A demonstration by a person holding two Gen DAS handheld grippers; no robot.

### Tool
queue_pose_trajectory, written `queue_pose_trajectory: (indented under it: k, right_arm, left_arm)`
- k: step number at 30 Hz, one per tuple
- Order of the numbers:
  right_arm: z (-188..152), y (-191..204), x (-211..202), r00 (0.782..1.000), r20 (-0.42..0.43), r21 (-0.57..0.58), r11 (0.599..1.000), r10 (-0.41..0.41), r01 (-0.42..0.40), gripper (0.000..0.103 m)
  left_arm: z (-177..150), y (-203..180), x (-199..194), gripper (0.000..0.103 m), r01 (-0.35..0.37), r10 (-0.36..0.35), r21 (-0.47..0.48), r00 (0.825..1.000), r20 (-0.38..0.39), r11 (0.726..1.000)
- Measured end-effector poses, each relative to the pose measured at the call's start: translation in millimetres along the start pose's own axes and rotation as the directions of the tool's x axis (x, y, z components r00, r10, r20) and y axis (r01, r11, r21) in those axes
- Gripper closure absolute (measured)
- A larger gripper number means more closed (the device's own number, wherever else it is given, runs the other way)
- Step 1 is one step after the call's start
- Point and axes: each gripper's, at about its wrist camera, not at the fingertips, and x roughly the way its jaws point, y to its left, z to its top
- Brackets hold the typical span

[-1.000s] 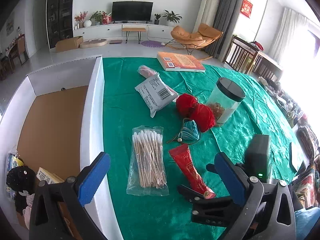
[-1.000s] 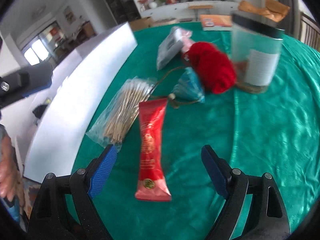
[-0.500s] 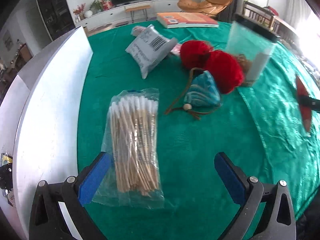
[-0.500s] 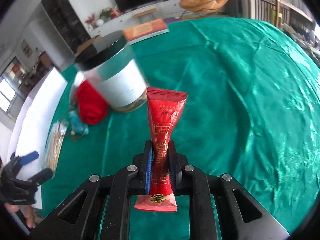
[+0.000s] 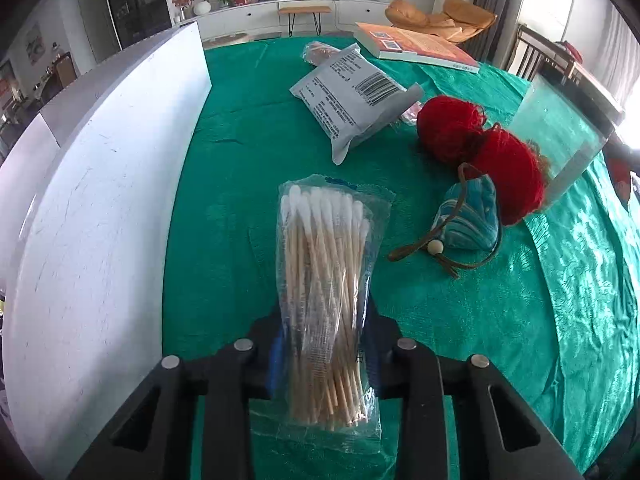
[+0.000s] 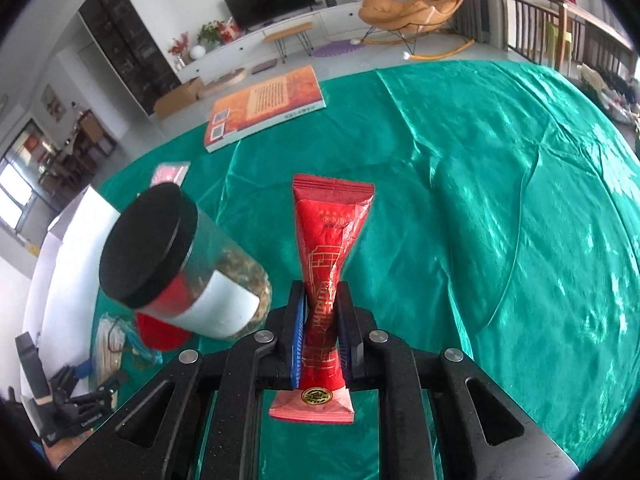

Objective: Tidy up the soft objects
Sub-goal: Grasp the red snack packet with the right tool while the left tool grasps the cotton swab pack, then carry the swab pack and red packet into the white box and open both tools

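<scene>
Left tool (image 5: 324, 354) pinching the cotton swab bag (image 5: 326, 304), right tool (image 6: 320, 332) pinching the red sachet (image 6: 326, 292) above the green tablecloth (image 6: 500, 200)

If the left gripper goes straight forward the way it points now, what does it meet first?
The left gripper, shut on the cotton swab bag, would cross bare green cloth first. Further on lies the grey mailer pouch, probably first, though depth is unclear.

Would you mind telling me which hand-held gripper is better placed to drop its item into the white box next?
Left: its swab bag sits right beside the box; the right's red sachet is farther away.
</scene>
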Motion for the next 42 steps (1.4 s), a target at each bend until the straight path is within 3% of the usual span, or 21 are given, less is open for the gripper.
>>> queue_pose_trajectory:
  k: [5, 8, 10, 13, 16, 18, 19, 20, 21, 22, 23, 25, 26, 30, 33, 36, 38, 40, 42]
  right_arm:
    - [10, 42, -48, 0.995, 0.103, -0.077, 0.997, 0.002, 0.006, 0.087]
    - [7, 92, -72, 0.987, 0.116, -0.117, 0.989, 0.108, -0.095, 0.087]
    - [1, 135, -82, 0.976, 0.105, -0.161, 0.971, 0.192, -0.174, 0.087]
    - [-16, 207, -91, 0.938, 0.061, -0.223, 0.921, 0.341, -0.32, 0.087]
    - [-38, 284, -90, 0.876, -0.019, -0.266, 0.842, 0.482, -0.469, 0.087]
    - [-54, 333, -84, 0.827, -0.091, -0.282, 0.782, 0.555, -0.556, 0.087]
    - [-63, 355, -78, 0.808, -0.122, -0.29, 0.758, 0.576, -0.584, 0.086]
    - [-74, 374, -72, 0.8, -0.148, -0.298, 0.745, 0.581, -0.596, 0.081]
    - [-89, 390, -65, 0.795, -0.178, -0.308, 0.734, 0.58, -0.605, 0.073]
    - [-100, 401, -58, 0.793, -0.214, -0.316, 0.727, 0.571, -0.609, 0.036]
    - [-110, 406, -53, 0.795, -0.231, -0.325, 0.726, 0.561, -0.606, 0.024]
    - [-124, 399, -51, 0.835, -0.216, -0.369, 0.75, 0.506, -0.549, 0.025]
    - [-128, 388, -51, 0.862, -0.192, -0.388, 0.771, 0.469, -0.506, 0.025]
    - [-138, 314, -52, 0.947, -0.057, -0.374, 0.873, 0.316, -0.314, 0.025]
    - [-144, 233, -47, 0.991, 0.046, -0.291, 0.951, 0.125, -0.106, 0.025]
    - [-156, 154, -36, 0.994, 0.069, -0.156, 0.984, -0.08, 0.09, 0.025]
    - [-161, 104, -31, 0.985, 0.051, -0.046, 0.984, -0.167, 0.17, 0.025]
    - [-161, 62, -26, 0.972, 0.029, 0.052, 0.972, -0.232, 0.231, 0.025]
    - [-160, 34, -28, 0.961, 0.023, 0.12, 0.955, -0.275, 0.27, 0.025]
  left_arm:
    - [0, 9, -46, 0.074, 0.196, -0.188, -0.1, 0.979, 0.082, 0.975]
    - [-2, 23, -90, 0.074, 0.275, -0.258, -0.114, 0.955, 0.145, 0.955]
    - [-2, 46, -123, 0.074, 0.289, -0.262, -0.122, 0.945, 0.195, 0.95]
    - [-10, 94, -168, 0.074, 0.218, -0.175, -0.15, 0.951, 0.256, 0.964]
    - [-33, 156, -207, 0.074, 0.061, 0.008, -0.236, 0.96, 0.281, 0.97]
    - [-50, 189, -220, 0.073, -0.056, 0.134, -0.286, 0.956, 0.262, 0.957]
    - [-58, 206, -221, 0.068, -0.124, 0.203, -0.313, 0.951, 0.235, 0.942]
    - [-65, 222, -219, 0.058, -0.171, 0.249, -0.343, 0.948, 0.197, 0.923]
    - [-72, 239, -217, 0.049, -0.195, 0.272, -0.379, 0.949, 0.161, 0.905]
    - [-79, 252, -215, 0.027, -0.197, 0.277, -0.419, 0.951, 0.14, 0.887]
    - [-85, 260, -214, 0.014, -0.19, 0.279, -0.454, 0.95, 0.137, 0.87]
    - [-92, 265, -218, 0.013, -0.171, 0.29, -0.503, 0.942, 0.168, 0.847]
    - [-93, 261, -218, 0.013, -0.158, 0.283, -0.503, 0.941, 0.183, 0.85]
    - [-72, 216, -213, 0.013, -0.051, 0.174, -0.405, 0.946, 0.273, 0.913]
    - [-55, 161, -209, 0.013, 0.056, 0.042, -0.278, 0.941, 0.335, 0.959]
    - [-41, 97, -202, 0.011, 0.168, -0.113, -0.135, 0.932, 0.344, 0.976]
    - [-38, 48, -187, 0.004, 0.211, -0.192, -0.029, 0.931, 0.309, 0.977]
    - [-41, 0, -164, 0.004, 0.239, -0.257, 0.098, 0.932, 0.257, 0.966]
    - [-45, -36, -139, 0.004, 0.205, -0.244, 0.19, 0.948, 0.206, 0.96]
